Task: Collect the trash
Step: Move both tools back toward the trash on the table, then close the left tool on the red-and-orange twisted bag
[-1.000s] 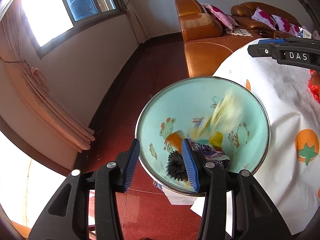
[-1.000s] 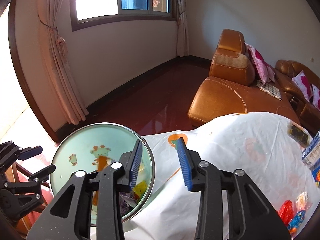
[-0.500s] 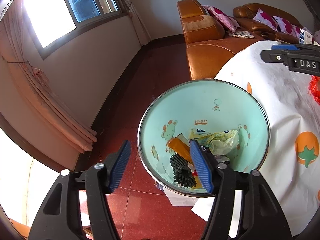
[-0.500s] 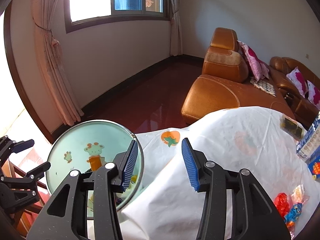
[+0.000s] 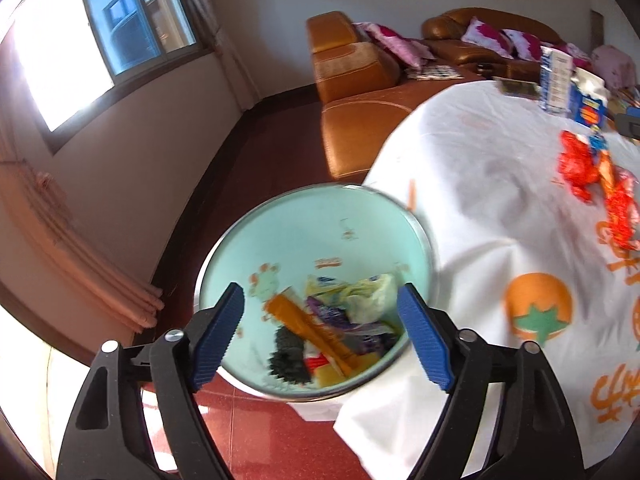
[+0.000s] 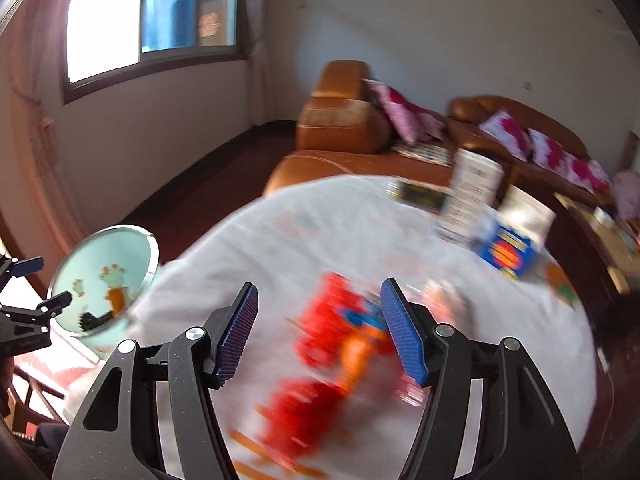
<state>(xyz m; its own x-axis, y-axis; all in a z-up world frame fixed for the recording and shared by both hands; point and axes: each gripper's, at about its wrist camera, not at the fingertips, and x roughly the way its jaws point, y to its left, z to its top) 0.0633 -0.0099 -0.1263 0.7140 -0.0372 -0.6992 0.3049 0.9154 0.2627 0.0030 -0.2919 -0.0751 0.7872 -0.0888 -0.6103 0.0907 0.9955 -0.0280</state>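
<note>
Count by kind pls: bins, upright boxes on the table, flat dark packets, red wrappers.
Bin: 1
Upright boxes: 2, a white carton and a blue box
Dark flat packet: 1
Red wrappers: heaped and blurred, cannot count
Total counted: 4

Daylight pours in from the window [image 5: 120,36] at the upper left of both views, blown out to plain white where the sun strikes. The lower left corner of the left wrist view is overexposed too. The white tablecloth [image 5: 480,184] is bright, with soft grey shadows in its folds. The right wrist view is heavily smeared: the red wrappers [image 6: 332,344] at lower centre and the boxes [image 6: 504,248] at right are streaks. The left wrist view is only mildly blurred. Fisheye bending curves the walls, and dark vignette fills the corners.
</note>
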